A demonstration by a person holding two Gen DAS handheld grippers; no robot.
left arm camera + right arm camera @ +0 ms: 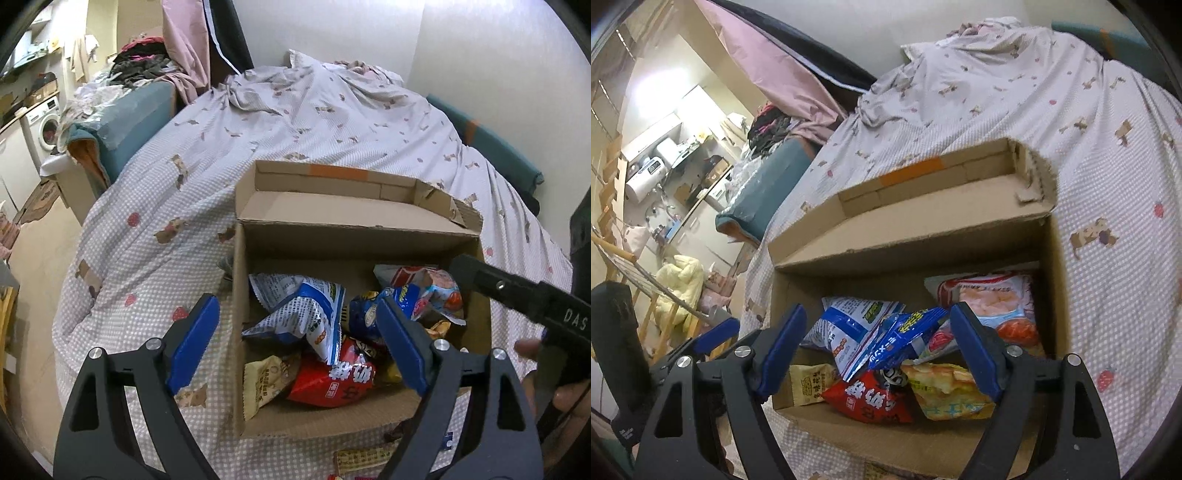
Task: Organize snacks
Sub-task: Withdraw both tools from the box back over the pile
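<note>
Hovering spread wide and empty, the left gripper [295,343] and right gripper [877,352] touch nothing, with the snack bags [871,339] piled below them inside the cardboard box [912,251].

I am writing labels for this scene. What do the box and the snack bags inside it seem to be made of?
The box looks like plain brown corrugated cardboard with a matte finish: one lid corner is torn and frayed. The snack bags, such as the red bag and the blue-and-white bag, look like thin glossy plastic film, probably: they crinkle and catch the light.
</note>
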